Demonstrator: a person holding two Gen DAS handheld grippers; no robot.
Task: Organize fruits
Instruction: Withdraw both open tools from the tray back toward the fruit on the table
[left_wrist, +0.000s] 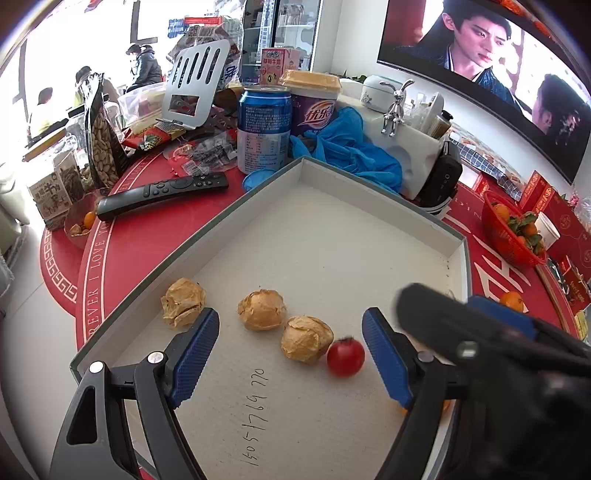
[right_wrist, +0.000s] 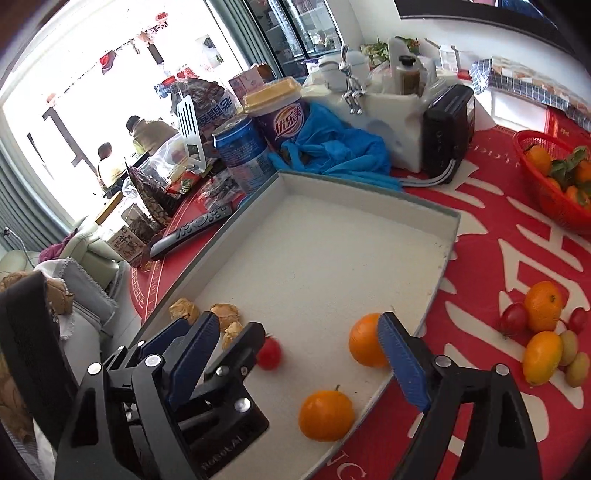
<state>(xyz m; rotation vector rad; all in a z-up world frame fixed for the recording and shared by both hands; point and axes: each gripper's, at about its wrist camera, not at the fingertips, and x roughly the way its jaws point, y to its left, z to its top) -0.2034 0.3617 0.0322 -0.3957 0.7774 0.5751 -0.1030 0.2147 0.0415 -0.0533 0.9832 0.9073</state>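
Observation:
A shallow white tray (left_wrist: 236, 206) holds three papery husked fruits (left_wrist: 262, 309) in a row and a cherry tomato (left_wrist: 345, 357). My left gripper (left_wrist: 290, 315) stands open over them. The tomato and the nearest husked fruit (left_wrist: 306, 339) lie between its blue pads, untouched. In the right wrist view two oranges rest in the tray (right_wrist: 439, 266): one orange (right_wrist: 325, 415) lies near the front, the other orange (right_wrist: 360, 341) is partly hidden behind a finger. My right gripper (right_wrist: 298, 319) is open above them, holding nothing. The tomato (right_wrist: 269, 352) shows beside the left gripper's fingers (right_wrist: 207, 350).
Loose fruit (right_wrist: 543, 304) lies on the red mat to the right of the tray. A red basket (right_wrist: 546, 177) of tangerines stands at the far right. Behind the tray are a blue can (left_wrist: 263, 125), a purple cup (left_wrist: 314, 110), blue gloves (left_wrist: 347, 147) and a remote (left_wrist: 162, 192).

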